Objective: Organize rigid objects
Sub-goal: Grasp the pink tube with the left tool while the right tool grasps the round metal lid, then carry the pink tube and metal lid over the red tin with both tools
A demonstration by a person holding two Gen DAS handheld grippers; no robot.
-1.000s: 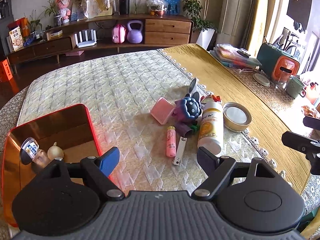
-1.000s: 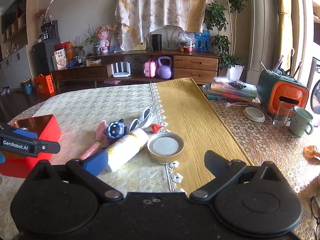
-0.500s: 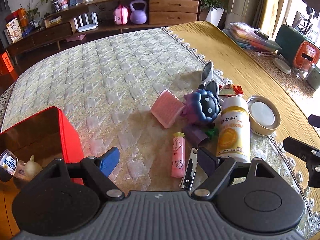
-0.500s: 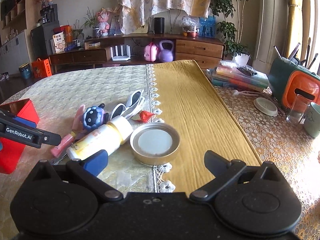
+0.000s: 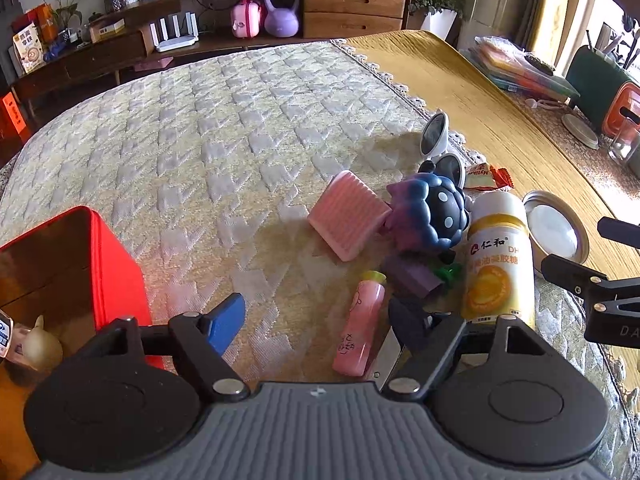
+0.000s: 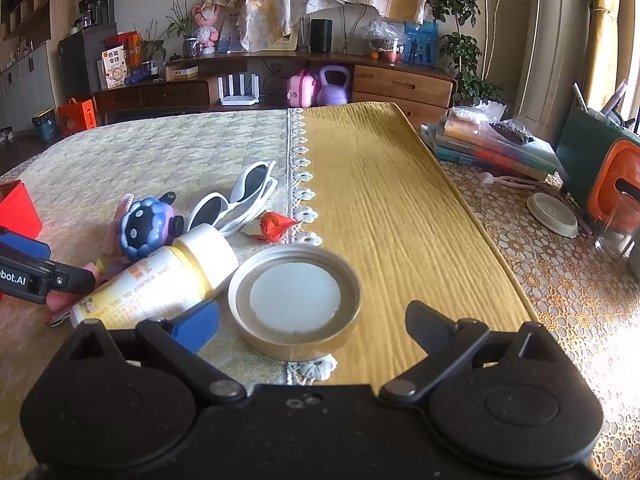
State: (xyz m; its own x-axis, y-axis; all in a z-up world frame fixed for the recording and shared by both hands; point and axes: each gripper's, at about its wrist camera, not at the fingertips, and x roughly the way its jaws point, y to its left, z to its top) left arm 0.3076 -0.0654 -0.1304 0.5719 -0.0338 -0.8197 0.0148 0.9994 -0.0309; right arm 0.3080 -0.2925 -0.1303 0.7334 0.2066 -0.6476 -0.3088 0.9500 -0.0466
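Crowding: blue plush toy, pink comb, white sunglasses, round tin lid.
Supplement bottle: lying flat, cap toward sunglasses.
Red box: left.
Left gripper: wide, empty, over pink tube.
Right gripper: wide, empty.

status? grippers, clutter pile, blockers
Left gripper open, empty, low by pink tube. Right gripper open, empty, around round tin. White bottle lies against tin.
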